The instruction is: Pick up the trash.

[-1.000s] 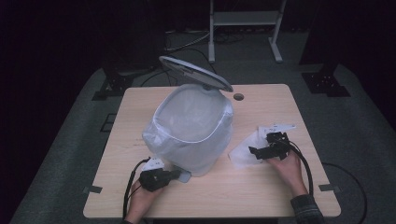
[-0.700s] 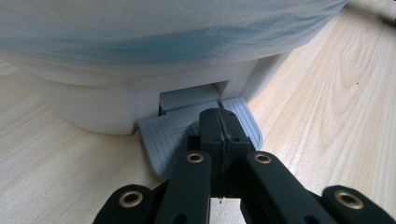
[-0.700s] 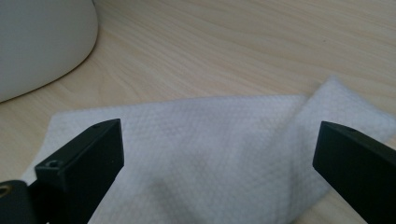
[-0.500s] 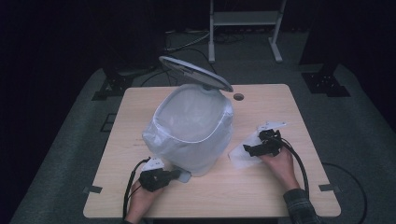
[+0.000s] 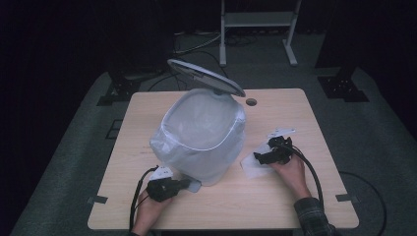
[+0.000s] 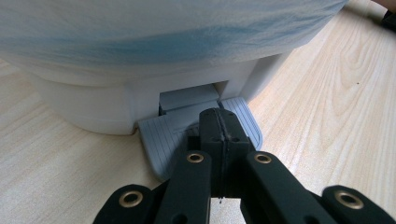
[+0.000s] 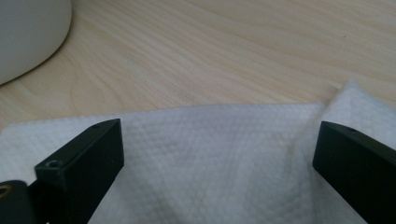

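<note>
Left gripper [image 6: 219, 140]: lower left of the high view, jaws pressed together on the grey pedal [image 6: 159, 135].
Right gripper [image 7: 215, 163]: lower right, jaws spread over the white paper towel [image 7: 210, 149], which lies flat.
Bin [image 5: 201, 132]: table centre, bag-lined, lid [image 5: 206, 76] raised at the far side, pedal pointing toward the near edge.

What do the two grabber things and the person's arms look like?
Both are black: the left gripper and right gripper each have two blocky fingers with brass-ringed bolt holes, a thick black cable and a pale top plate. One plaid sleeve shows.

Bin [image 6: 140, 56] top beyond frame edge
</note>
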A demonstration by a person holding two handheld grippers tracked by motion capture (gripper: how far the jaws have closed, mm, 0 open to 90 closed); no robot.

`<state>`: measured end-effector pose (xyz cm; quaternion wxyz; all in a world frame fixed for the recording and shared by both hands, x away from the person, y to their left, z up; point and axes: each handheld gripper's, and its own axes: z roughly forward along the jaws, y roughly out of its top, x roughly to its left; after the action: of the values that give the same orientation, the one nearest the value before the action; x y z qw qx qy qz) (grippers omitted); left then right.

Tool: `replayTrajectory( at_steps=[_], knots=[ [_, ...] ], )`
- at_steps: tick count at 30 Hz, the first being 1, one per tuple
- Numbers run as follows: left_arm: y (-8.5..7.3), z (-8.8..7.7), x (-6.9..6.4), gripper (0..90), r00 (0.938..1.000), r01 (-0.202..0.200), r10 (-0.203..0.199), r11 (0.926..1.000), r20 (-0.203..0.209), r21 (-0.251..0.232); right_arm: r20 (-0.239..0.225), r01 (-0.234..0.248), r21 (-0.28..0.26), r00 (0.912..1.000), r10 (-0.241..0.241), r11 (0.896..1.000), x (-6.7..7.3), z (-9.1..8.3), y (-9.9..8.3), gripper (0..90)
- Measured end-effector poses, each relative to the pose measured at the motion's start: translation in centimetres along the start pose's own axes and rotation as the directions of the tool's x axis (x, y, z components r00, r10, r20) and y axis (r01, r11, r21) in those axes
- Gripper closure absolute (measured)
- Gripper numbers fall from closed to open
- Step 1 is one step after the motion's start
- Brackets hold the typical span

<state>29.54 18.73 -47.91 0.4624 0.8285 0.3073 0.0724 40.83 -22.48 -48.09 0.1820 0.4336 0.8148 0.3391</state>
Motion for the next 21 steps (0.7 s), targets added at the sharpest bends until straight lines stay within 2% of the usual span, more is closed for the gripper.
replayTrajectory(
  at_steps=[3, 9, 14, 21],
  knots=[
    [0.01, 0.0, 0.01, 90.0, 1.0, -0.003, 0.003, 1.0, -0.002, 0.001, 0.004, 0.001, 0.017, 1.0, -0.001, 1.0, 0.05, 0.25, -0.12, 0.9],
    [0.03, 0.0, -0.04, 90.0, 1.0, -0.001, 0.001, 1.0, -0.002, 0.002, -0.005, -0.012, 0.012, 0.9999, 0.012, 1.0, -0.03, 0.3, -0.26, 2.2],
    [0.04, 0.0, -0.07, 90.0, 1.0, -0.003, 0.003, 1.0, -0.005, 0.004, -0.016, -0.006, 0.003, 0.9999, 0.006, 1.0, 0.1, 0.09, -0.34, 7.0],
    [0.05, 0.0, -0.08, 90.0, 1.0, -0.004, 0.004, 1.0, -0.006, 0.004, -0.022, 0.001, -0.025, 0.9998, -0.001, 1.0, 0.14, -0.32, -0.66, 20.3]
  ],
)
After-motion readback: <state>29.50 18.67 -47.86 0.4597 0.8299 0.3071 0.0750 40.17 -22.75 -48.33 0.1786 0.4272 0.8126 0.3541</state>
